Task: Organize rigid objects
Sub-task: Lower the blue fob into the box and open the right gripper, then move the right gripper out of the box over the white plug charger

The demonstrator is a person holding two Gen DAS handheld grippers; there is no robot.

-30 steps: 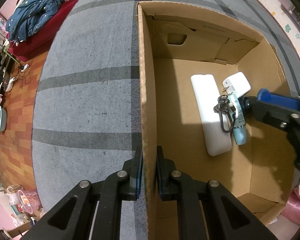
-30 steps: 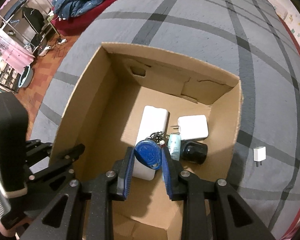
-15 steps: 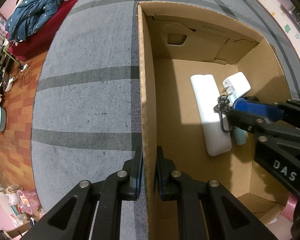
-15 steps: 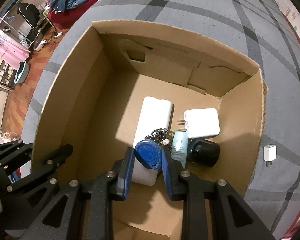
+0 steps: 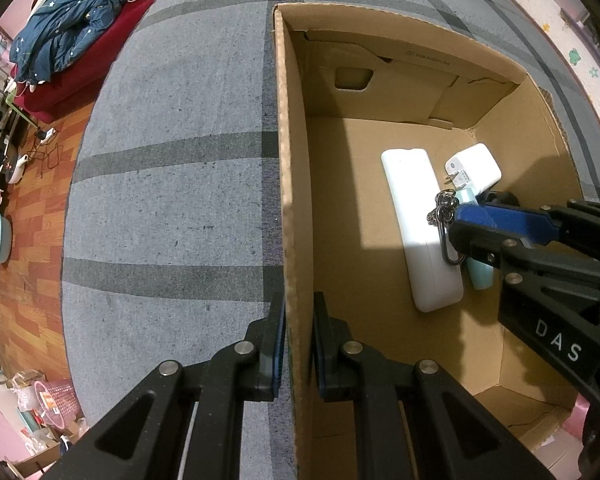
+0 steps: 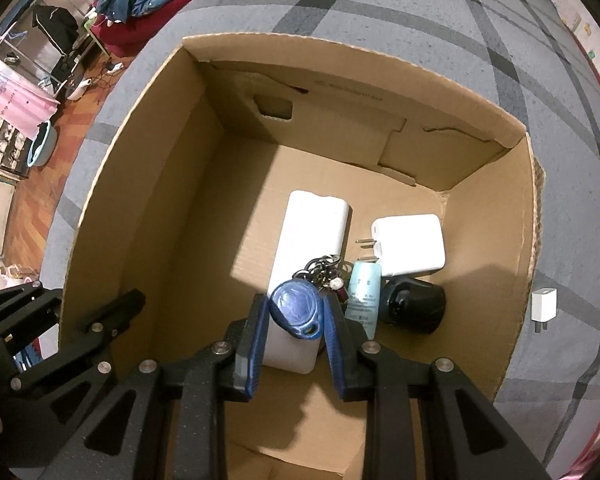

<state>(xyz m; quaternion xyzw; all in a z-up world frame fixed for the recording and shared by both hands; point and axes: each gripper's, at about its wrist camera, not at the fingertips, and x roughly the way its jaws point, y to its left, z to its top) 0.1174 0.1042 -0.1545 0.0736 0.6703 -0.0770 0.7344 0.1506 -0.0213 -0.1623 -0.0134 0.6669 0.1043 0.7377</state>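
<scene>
The right gripper (image 6: 296,322) has come lower into the cardboard box (image 6: 148,184) than a second ago, so the box fills more of its view. It points straight down, its jaws narrowly parted and clamped on a blue key fob (image 6: 298,308), whose key ring (image 6: 320,268) hangs over the white power bank (image 6: 312,232), beside a teal tube (image 6: 364,292). The left gripper (image 5: 298,344) has not moved, pinched tight on the box's wall, pointing down
</scene>
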